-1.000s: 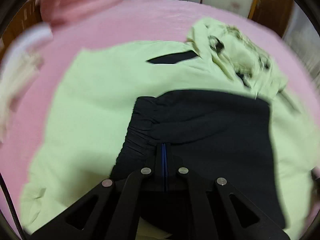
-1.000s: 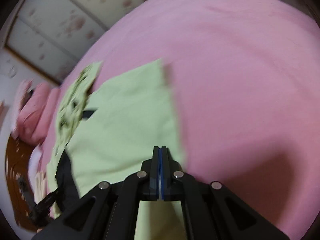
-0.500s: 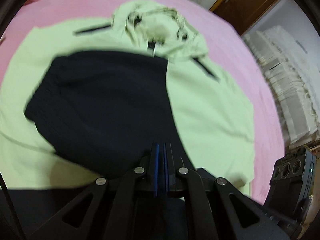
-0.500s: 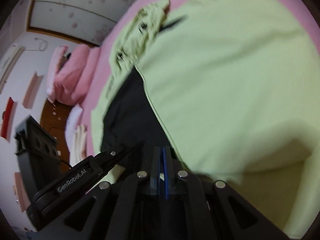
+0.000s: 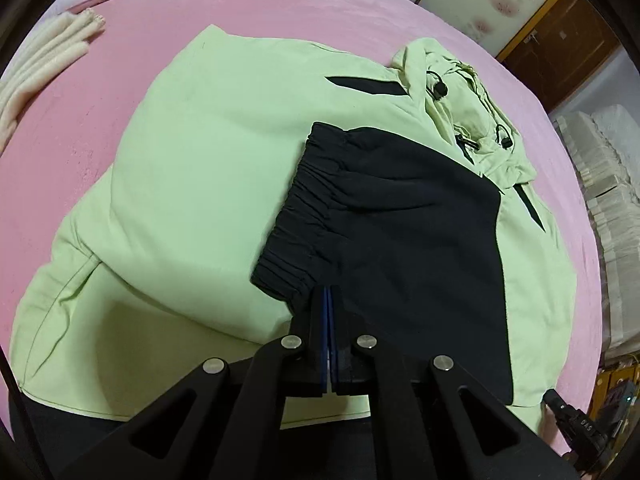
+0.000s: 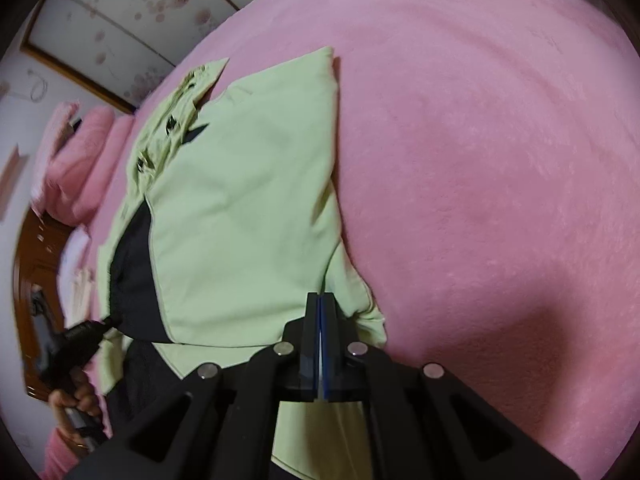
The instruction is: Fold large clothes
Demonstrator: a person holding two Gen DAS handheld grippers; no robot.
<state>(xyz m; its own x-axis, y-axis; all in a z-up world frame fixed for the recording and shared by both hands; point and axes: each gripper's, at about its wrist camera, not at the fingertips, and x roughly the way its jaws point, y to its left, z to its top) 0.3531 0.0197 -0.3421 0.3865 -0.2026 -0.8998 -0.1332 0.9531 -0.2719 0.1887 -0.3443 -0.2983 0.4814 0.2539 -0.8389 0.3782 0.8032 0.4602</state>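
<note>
The light green jacket [image 5: 192,184] lies spread on the pink bed [image 6: 500,160], hood [image 5: 460,96] toward the head end where the pink pillows [image 6: 76,168] are piled. A black sleeve [image 5: 400,232] lies folded across the jacket's middle, its gathered cuff on the green cloth. The left gripper [image 5: 328,320] has its fingers pressed together at the sleeve's edge just beside the cuff, pinching black fabric. The right gripper [image 6: 320,320] is clamped tight too, right at the jacket's hem near the bed's open side; cloth between its fingers can't be confirmed. Folded cream towels [image 5: 44,68] sit near the bed's corner.
</note>
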